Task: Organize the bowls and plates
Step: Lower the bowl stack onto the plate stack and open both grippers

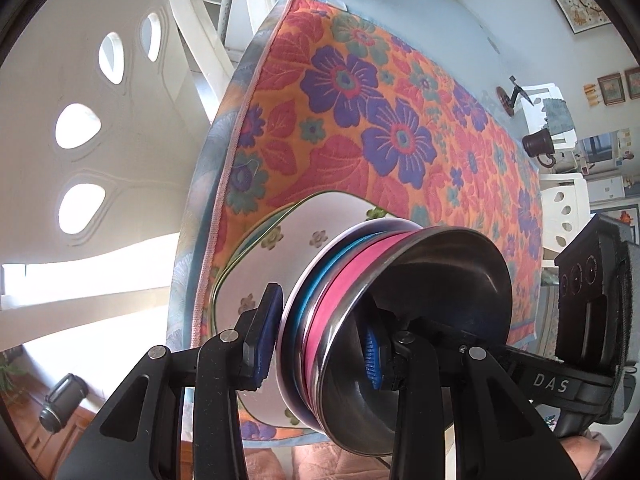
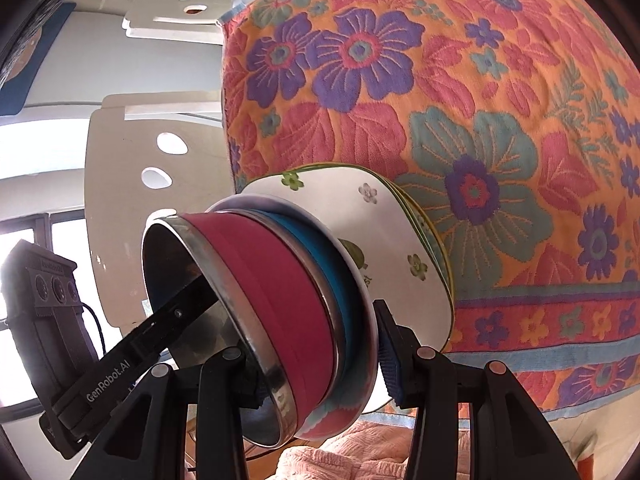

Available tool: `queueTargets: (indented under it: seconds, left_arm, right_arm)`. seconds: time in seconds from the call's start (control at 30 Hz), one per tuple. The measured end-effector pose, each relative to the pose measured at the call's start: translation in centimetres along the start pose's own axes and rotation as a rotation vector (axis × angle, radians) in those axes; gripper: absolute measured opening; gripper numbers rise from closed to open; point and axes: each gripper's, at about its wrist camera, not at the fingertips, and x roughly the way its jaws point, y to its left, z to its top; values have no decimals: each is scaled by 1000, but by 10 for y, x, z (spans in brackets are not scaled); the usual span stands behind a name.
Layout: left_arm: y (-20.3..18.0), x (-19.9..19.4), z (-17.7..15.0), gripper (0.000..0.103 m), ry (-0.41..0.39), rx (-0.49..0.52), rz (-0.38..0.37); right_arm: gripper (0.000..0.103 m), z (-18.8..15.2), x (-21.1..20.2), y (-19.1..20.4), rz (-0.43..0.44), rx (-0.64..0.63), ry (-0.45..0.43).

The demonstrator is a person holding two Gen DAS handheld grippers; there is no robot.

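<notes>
A nested stack of bowls (image 1: 360,300), steel inside, then pink and blue bands, rests on white flowered square plates (image 1: 264,248) on the floral tablecloth (image 1: 360,100). My left gripper (image 1: 320,344) is shut on the stack's rim, one pad outside and one inside the steel bowl. In the right wrist view my right gripper (image 2: 320,360) is shut on the opposite rim of the same bowl stack (image 2: 280,300), above the flowered plates (image 2: 392,232). Each gripper shows in the other's view.
White chairs (image 1: 100,128) stand beside the table at its edge (image 1: 236,136). A dark mortar (image 1: 538,144) and a small ornament (image 1: 510,96) stand at the table's far side. More white chairs (image 2: 160,160) show in the right wrist view.
</notes>
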Motion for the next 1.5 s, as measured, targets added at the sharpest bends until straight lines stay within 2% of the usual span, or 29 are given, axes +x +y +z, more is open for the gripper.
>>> queueTargets:
  seconds: [0.47,0.63,0.73,0.9,1.1,1.23,1.3,1.33,1.4,1.47,1.5]
  left_arm:
    - [10,5,-2,33,-12,-18,6]
    - [8,-6,0,33,-50,0,22]
    - [9,-20,-3,33,-86,9,45]
    - [10,-45,-18,33,-140,54,84]
    - [20,-56,-45,33,-181,55,113]
    - [22,-65,-65,33,-224,72,118]
    - [21,-68,-77,35,-256,104,144]
    - [21,-68,-82,36,-266,116,151]
    - [20,-65,-90,39,-268,147,151]
    - [19,-61,-95,44,-257,168,154]
    - [18,-59,-97,47,-252,175,153]
  right_arm:
    - [45,6,2,4,4,-39,-7]
    - [44,4,-7,7,1,-75,-34]
    - [44,-3,-25,12,-24,-138,-96]
    - [45,-41,-52,25,-102,-342,-218]
    - [46,-81,-51,36,-164,-475,-312]
    - [46,-104,-56,49,-154,-539,-390]
    - [49,-117,-56,56,-157,-575,-420]
    - [53,-121,-55,58,-164,-586,-433]
    - [62,-132,-51,61,-228,-611,-486]
    - [75,-139,-46,64,-285,-639,-515]
    - [76,-140,-44,65,-294,-648,-512]
